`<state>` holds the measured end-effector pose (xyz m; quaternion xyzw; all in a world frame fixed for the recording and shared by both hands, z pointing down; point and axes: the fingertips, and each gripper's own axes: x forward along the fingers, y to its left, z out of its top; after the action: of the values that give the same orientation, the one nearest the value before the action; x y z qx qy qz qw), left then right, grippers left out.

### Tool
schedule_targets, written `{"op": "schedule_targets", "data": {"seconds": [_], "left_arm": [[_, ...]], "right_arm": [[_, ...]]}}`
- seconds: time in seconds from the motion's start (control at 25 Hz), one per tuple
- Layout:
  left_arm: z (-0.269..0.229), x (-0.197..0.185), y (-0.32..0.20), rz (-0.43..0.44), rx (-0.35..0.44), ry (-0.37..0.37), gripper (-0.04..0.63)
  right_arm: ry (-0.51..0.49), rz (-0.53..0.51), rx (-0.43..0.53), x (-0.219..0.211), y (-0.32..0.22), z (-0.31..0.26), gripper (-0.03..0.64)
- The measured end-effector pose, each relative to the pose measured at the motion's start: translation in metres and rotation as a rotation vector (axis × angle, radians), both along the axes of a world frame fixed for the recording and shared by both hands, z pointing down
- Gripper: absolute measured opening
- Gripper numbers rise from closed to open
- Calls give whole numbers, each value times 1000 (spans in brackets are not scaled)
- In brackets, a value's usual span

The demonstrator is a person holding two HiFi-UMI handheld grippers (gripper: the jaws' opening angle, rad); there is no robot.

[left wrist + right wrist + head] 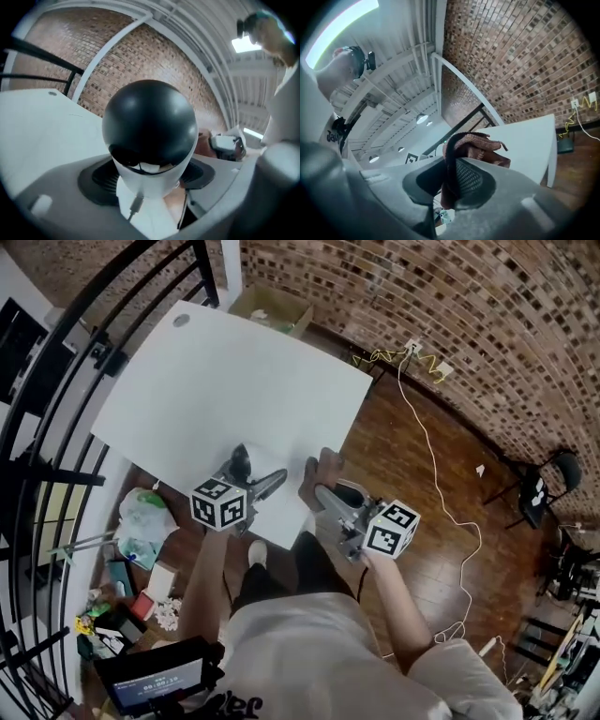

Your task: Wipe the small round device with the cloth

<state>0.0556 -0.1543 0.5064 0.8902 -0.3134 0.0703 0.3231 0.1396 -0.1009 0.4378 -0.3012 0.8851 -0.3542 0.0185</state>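
**Tally: two tongs, two cubes, one of everything else**

There is one white bench (234, 381). There are two tongs, the left tongs (247, 472) and the right tongs (330, 495). There are two marker cubes, one marker cube (219, 503) on the left and a second marker cube (392, 528) on the right. There is one small round device (241, 457) with a black dome, and one reddish-brown cloth (317, 472). One open cardboard box (272, 306) sits beyond the bench's far edge. One black chair (544, 486) stands near the brick wall. There is one wall socket (412, 347), and one white cable (441, 484) runs across the wooden floor. One plastic bag (145, 517) lies on the floor. There is one lit screen (155, 676) and one person (309, 652).
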Motion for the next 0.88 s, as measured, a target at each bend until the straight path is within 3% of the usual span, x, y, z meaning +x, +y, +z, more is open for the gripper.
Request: {"op": "schedule_targets", "data": {"seconds": [0.2, 0.32, 0.56, 0.88], "left_arm": [[91, 7, 4, 95, 69, -353, 397], [130, 9, 9, 149, 105, -470, 397], [156, 9, 19, 219, 176, -607, 397], [156, 10, 21, 202, 231, -617, 405]], "right_arm": [[76, 63, -61, 22, -10, 46, 40], [107, 105, -73, 31, -24, 63, 40], [143, 68, -44, 29, -47, 73, 40], [174, -61, 12, 16, -88, 61, 40]]}}
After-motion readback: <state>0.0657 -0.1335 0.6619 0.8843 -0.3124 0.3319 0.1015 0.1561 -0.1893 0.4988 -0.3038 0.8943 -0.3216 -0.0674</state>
